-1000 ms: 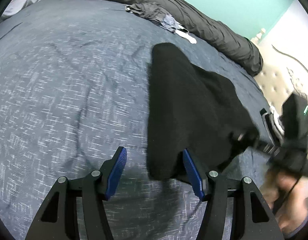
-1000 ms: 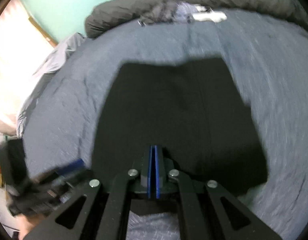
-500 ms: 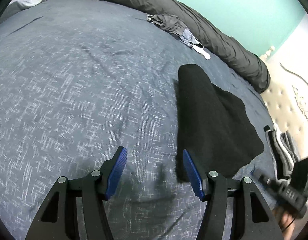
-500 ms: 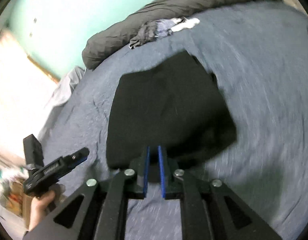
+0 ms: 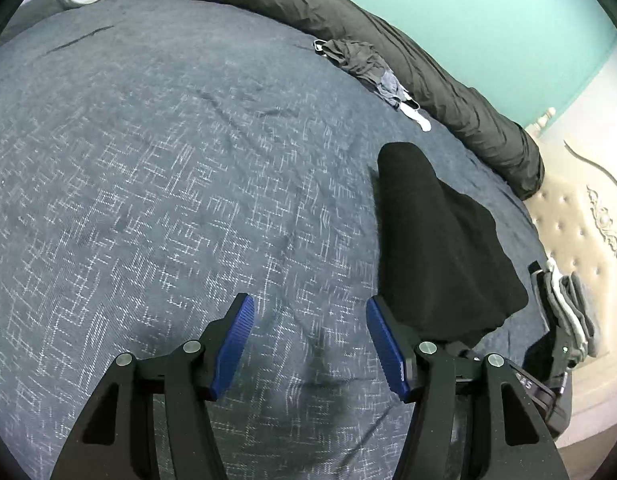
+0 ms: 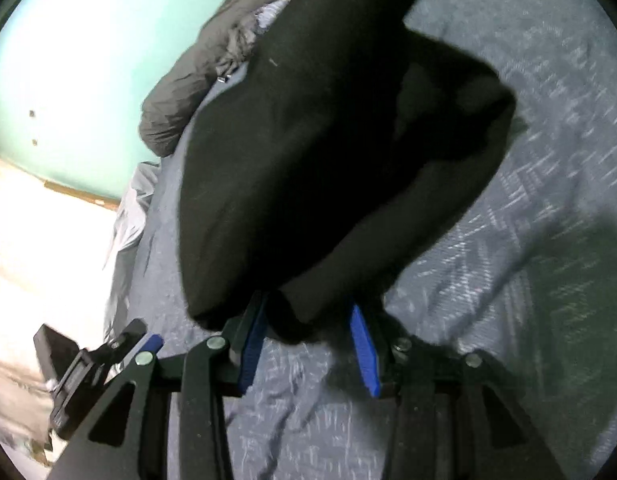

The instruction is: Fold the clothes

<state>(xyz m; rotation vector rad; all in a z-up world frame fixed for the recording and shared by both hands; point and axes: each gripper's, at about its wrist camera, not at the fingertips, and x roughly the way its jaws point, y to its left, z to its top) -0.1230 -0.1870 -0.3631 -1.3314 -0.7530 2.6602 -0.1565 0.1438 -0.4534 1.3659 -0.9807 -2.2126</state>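
A soft, limp black knit garment [image 5: 436, 240], light and best pinched at a folded edge, lies on the blue flecked bed cover [image 5: 168, 184], its near corner between the opening right claw [image 6: 308, 344]; left claw [image 5: 308, 344] apart, empty.

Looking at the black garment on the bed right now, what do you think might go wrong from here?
The right gripper is opening with a bunched edge of the black garment between its pads, so the fold may slump or snag as it withdraws. The left gripper is open over bare bedspread, so nothing steadies the cloth.
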